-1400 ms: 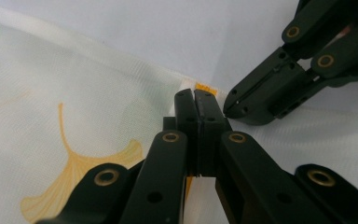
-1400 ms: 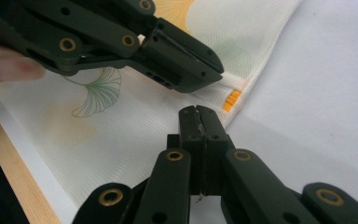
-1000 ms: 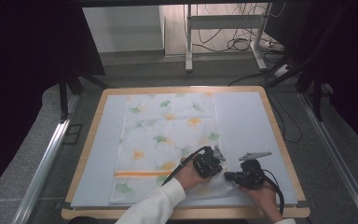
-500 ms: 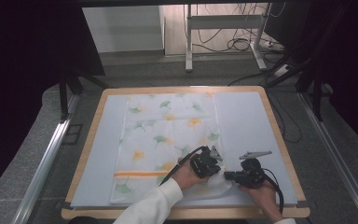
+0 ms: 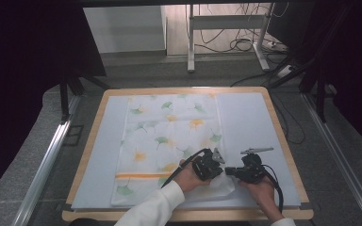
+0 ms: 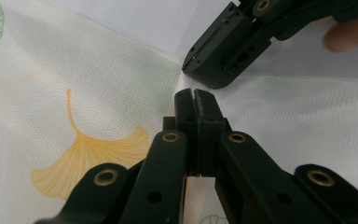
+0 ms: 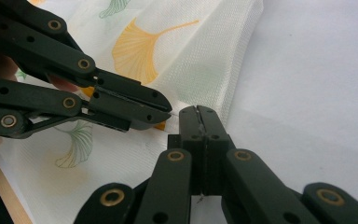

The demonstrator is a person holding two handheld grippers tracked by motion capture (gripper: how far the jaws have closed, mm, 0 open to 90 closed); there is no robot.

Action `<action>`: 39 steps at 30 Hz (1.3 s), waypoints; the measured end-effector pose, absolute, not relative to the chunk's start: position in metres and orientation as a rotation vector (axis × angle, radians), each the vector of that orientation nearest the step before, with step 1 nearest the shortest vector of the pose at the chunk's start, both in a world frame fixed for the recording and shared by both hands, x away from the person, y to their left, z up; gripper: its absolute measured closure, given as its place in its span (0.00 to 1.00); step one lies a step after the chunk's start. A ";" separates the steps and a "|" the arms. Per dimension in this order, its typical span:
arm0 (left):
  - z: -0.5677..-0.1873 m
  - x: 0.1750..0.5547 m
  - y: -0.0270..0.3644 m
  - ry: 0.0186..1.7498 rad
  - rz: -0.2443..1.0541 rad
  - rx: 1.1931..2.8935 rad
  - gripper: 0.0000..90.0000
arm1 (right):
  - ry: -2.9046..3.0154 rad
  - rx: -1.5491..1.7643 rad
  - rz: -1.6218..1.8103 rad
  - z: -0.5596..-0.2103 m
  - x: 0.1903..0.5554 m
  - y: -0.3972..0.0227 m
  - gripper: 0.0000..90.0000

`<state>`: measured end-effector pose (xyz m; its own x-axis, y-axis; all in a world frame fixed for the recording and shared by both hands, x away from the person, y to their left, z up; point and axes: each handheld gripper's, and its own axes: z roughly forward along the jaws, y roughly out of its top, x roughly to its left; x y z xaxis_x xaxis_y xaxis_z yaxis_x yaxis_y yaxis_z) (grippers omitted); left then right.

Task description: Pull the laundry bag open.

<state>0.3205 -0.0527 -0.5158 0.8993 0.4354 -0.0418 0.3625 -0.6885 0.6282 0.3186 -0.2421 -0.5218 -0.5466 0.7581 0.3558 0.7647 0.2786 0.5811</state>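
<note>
A white cloth (image 5: 169, 136) printed with green and yellow ginkgo leaves lies flat on a pale mat (image 5: 250, 122). Both grippers meet at its near right corner, where the fabric bulges. My left gripper (image 5: 222, 170) reaches in from the left, and its jaws are shut on a raised crease of the cloth (image 6: 74, 70). In the left gripper view the left gripper's tips (image 6: 195, 93) sit just below the right gripper (image 6: 189, 63). My right gripper (image 5: 229, 172) points left, shut on the cloth's edge (image 7: 191, 51). Its tips (image 7: 198, 109) almost touch the left gripper (image 7: 168, 109).
The mat lies on a wooden-rimmed table (image 5: 283, 136). Bare mat runs along the cloth's right side and a narrower strip along its left. Beyond the table are a metal stand (image 5: 226, 33) and floor cables (image 5: 245, 44). Dark frames stand at both sides.
</note>
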 end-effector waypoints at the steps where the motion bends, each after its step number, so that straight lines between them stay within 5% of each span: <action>1: -0.515 0.320 -0.053 0.569 0.150 2.408 1.00 | -2.511 -1.489 -1.144 -0.522 0.319 -0.242 1.00; 39: -0.514 0.316 0.011 0.699 0.120 2.407 1.00 | -2.526 -1.467 -1.161 -0.523 0.318 -0.242 1.00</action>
<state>0.3162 0.0109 -0.5139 0.8558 0.5108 -0.0819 0.4545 -0.6668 0.5906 0.3180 -0.2421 -0.5227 -0.5644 0.7506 0.3436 0.7495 0.2915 0.5943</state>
